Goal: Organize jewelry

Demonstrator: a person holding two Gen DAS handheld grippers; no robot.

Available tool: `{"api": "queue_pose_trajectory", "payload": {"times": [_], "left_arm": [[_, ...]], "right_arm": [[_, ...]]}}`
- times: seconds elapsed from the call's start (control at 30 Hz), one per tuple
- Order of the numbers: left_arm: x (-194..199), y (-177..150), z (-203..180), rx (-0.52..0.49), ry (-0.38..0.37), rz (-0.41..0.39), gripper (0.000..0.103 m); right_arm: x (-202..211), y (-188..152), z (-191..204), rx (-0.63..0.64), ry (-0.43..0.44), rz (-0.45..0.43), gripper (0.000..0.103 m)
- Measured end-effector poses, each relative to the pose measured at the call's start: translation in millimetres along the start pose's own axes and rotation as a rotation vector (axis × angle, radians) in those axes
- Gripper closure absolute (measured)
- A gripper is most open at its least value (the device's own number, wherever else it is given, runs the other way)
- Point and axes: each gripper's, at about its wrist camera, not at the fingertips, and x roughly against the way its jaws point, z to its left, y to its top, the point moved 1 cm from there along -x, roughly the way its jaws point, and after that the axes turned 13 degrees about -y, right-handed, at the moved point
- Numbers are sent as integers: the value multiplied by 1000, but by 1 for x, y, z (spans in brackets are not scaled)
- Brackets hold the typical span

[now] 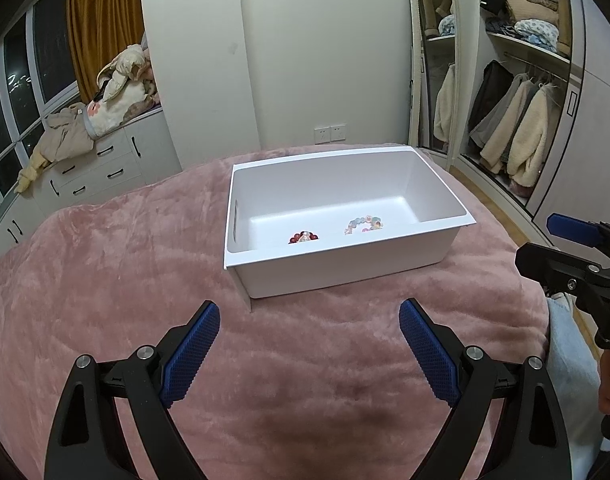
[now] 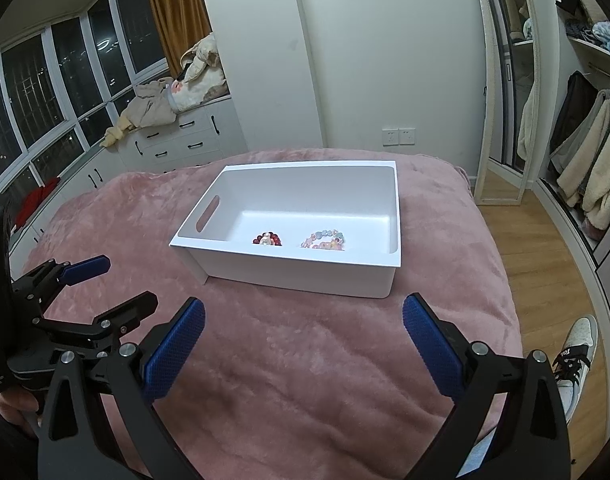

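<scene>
Closest to us are the two pairs of tongs. The left tongs point(image 1: 309, 344) are spread wide and hold nothing. The right tongs point(image 2: 303, 340) are spread wide too, and they are also empty. Both hang low over the pink blanket point(image 1: 125, 264) on the bed, side by side and near each other.

A little farther on sits a white box point(image 1: 345, 272), right on the blanket. Inside it, on the bottom near the front wall, lie two bracelets. One is a dark red bead bracelet point(image 1: 303, 237). The other is a pale bracelet point(image 1: 364, 224) with soft pink and blue beads. They lie near each other but do not touch.

No other jewelry shows on the blanket. So it looks like the putting-away part is done, or nearly done. If more jewelry is waiting, it is somewhere we cannot see, and the tongs would need to find it first. Small beads are slippery, so a slow, gentle pinch would be best.

Behind the bed are a white wall point(image 1: 325, 60), drawers point(image 1: 105, 164) and a closet full of coats point(image 1: 517, 128).
</scene>
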Motion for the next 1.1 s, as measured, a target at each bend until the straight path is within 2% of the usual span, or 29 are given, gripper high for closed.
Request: {"api": "queue_pose_trajectory", "payload": {"times": [1.1], "left_arm": [[-2,-3,0,2,5,10,11]], "right_arm": [[-4,-5,-2,-20,-11,16,5]]}}
